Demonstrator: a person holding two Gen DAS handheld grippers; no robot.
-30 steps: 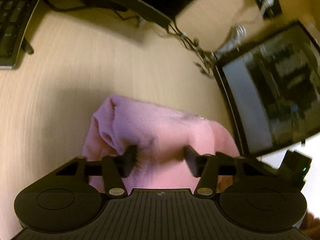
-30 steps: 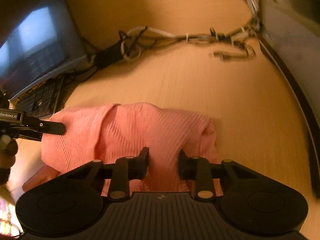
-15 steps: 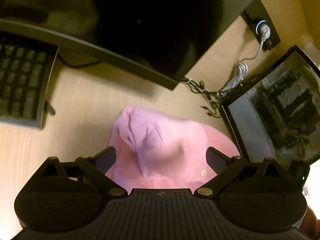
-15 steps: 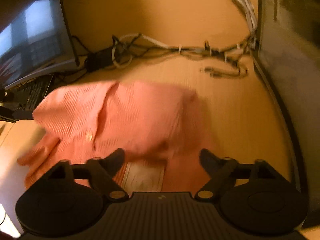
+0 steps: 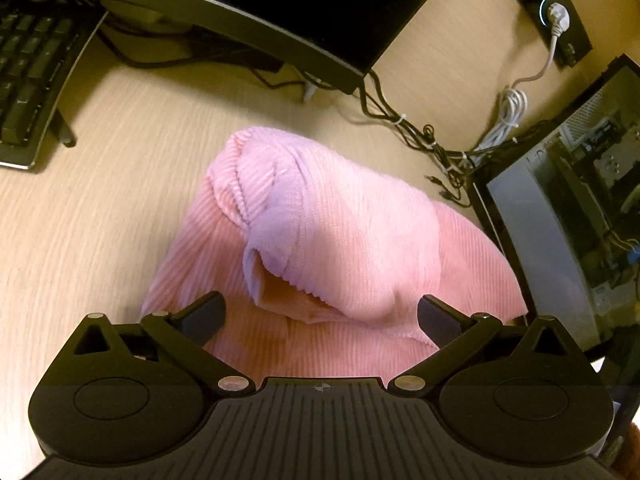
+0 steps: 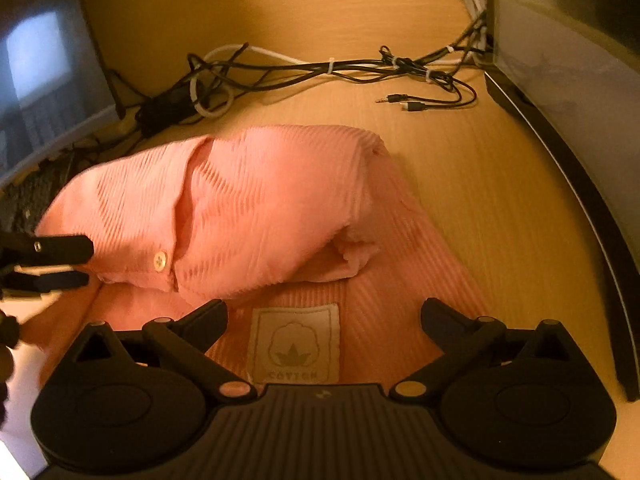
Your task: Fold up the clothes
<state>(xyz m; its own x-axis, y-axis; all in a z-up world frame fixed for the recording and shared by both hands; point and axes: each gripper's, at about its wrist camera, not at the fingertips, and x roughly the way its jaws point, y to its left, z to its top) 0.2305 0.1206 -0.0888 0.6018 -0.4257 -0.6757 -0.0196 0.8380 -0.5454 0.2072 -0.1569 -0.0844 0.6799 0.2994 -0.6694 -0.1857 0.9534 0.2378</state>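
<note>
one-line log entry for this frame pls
phase: fold laid | left hand-held gripper: open, empty | right hand-held gripper: open, empty | pink shirt: folded over on desk, cotton label exposed

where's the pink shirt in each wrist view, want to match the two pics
Left wrist: pink shirt fills the centre, just beyond the open left gripper.
Right wrist: it lies centre-left, its cotton label between the open right gripper fingers.
Shared landmark: the cable bundle on the desk behind the shirt.
</note>
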